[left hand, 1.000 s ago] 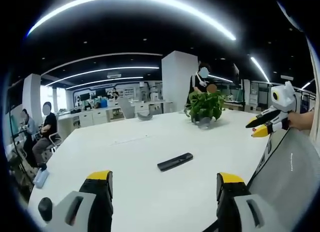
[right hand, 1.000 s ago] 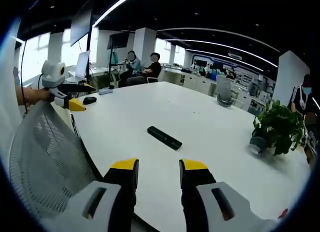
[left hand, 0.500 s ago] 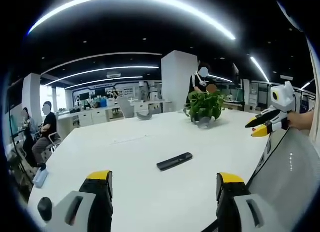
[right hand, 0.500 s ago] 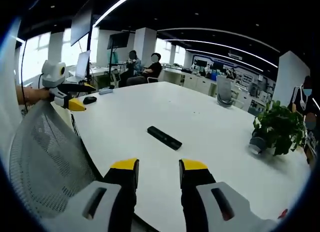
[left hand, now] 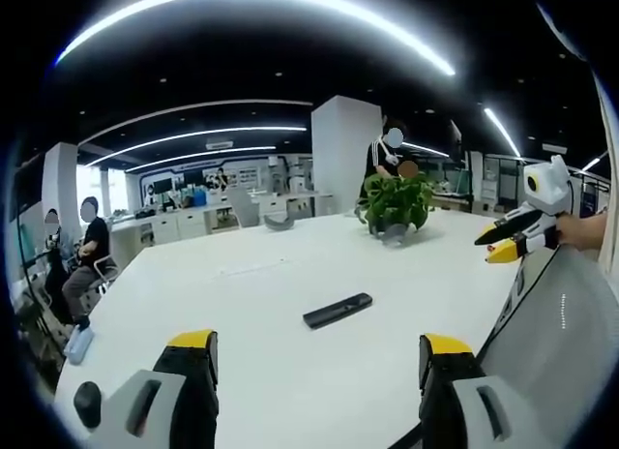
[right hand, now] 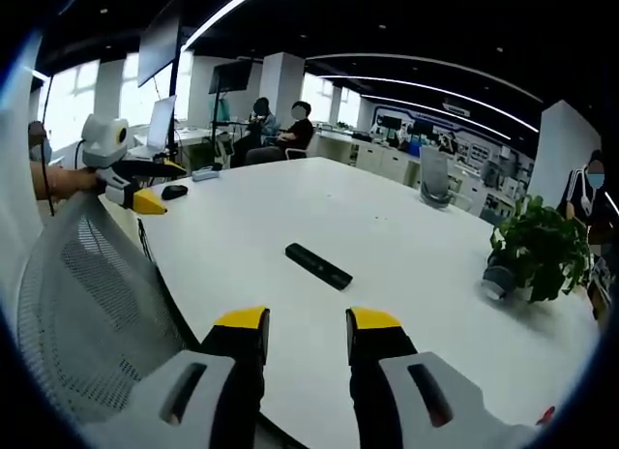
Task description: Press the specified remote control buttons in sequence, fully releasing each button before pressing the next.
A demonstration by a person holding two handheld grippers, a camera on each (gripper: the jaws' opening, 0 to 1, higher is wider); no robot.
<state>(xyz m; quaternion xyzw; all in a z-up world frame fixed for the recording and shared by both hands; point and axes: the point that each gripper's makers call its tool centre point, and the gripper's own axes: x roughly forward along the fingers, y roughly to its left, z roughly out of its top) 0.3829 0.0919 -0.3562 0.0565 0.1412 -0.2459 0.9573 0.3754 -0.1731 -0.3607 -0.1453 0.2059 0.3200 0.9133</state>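
The left claw (left hand: 316,352) is spread wide with nothing between its yellow-tipped jaws, hanging over the near edge of the white surface (left hand: 271,284); the right claw (right hand: 305,328) has its jaws parted by a narrower gap, also holding nothing, above the surface's edge nearest it. One black remote control (left hand: 338,312) lies flat near the middle of the surface, well apart from both claws, with bare white top open on every side of it; its buttons are too small to make out. From the right gripper view the remote control (right hand: 318,266) sits ahead of the jaws, and the left claw shows at the far left, beside a grey mesh chair back (right hand: 87,304) that covers part of the surface's near edge. One potted plant (left hand: 395,205) stands beyond the remote control, toward the far edge. A small dark object (right hand: 174,192) lies near the corner by the left claw; what it is I cannot tell. Two seated people (right hand: 280,130) show behind the remote control's far side.
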